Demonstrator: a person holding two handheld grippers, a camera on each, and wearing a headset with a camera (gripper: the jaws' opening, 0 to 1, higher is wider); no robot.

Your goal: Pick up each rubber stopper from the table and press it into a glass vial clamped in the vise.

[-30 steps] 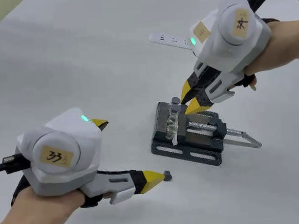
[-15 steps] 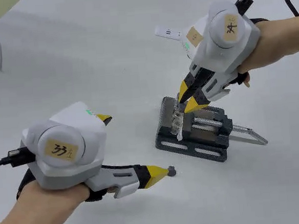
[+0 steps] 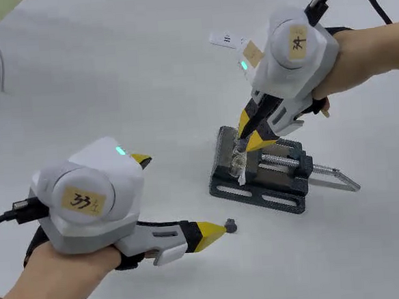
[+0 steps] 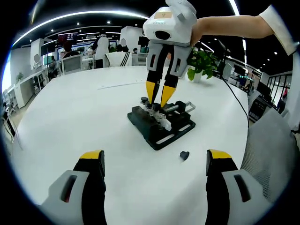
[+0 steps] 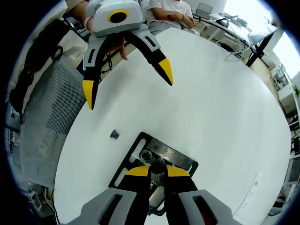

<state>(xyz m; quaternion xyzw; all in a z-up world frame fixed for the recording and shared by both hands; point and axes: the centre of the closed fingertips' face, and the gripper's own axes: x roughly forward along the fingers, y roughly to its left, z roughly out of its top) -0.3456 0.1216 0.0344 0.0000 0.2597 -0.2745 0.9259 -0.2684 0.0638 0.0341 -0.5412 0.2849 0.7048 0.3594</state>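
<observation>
the step in hand looks like the pressing-in: the right gripper (image 3: 249,138) stands over the vise (image 3: 270,185), its yellow tips down at the mouth of a glass vial (image 3: 238,162) clamped between the vise's blocks. in the right gripper view its jaws are nearly together with a small dark rubber stopper (image 5: 158,167) pinched between the tips, directly above the vise, and a second vial (image 5: 146,155) shows just beside it. whether the stopper is fully seated cannot be told.

the next move probably calls for a straight push down along the vial's axis, then letting go without tipping the glass.

the right hand comes in from the far right, wrist raised, the gripper pointing steeply down and slightly toward the person. the left gripper (image 3: 186,193) lies low and near level over the tabletop (image 3: 112,80), jaws spread wide and holding nothing. a loose stopper (image 3: 230,225) lies on the tabletop just off the tip of its nearer jaw, near the vise, and it appears the likely next pick; that would call for bringing both jaws around it before closing.
</observation>
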